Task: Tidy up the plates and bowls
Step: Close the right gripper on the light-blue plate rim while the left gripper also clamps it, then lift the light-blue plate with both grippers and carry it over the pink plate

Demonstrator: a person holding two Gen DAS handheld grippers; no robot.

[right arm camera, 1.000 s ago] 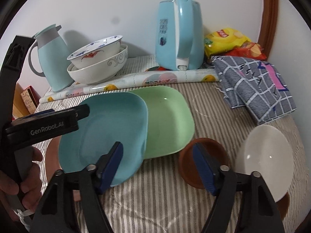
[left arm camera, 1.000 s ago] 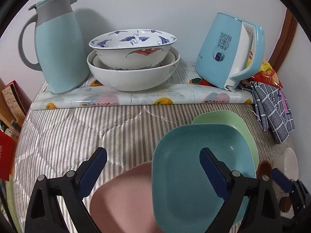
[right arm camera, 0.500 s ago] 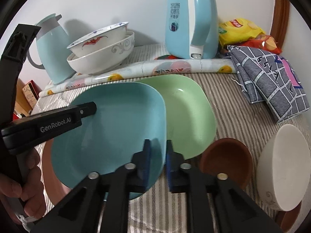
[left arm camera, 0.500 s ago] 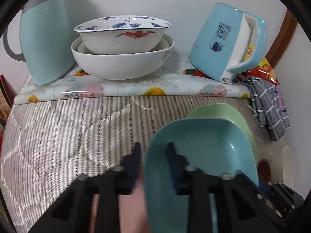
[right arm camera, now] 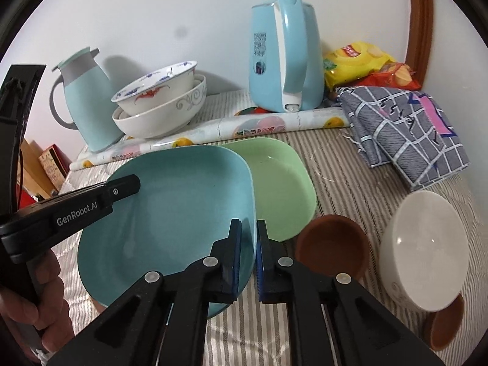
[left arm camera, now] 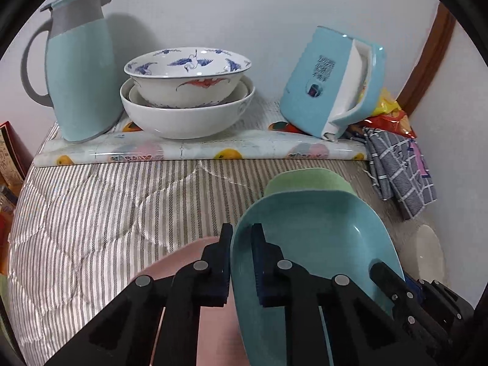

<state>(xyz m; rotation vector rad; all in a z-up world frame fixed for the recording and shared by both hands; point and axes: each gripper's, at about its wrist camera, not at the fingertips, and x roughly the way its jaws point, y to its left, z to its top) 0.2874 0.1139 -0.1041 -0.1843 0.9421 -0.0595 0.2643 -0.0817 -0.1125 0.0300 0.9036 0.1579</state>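
Blue plate (right arm camera: 170, 213) now sits pinched at both edges: the left gripper (left arm camera: 242, 262) and right gripper (right arm camera: 248, 259), wide open a second ago, have clamped its rim. It overlaps the green plate (right arm camera: 280, 189), seemingly tilted up off the pink plate (left arm camera: 183, 262).

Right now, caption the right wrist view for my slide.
Both grippers, right gripper and left gripper, clamp the blue plate beside the green plate.
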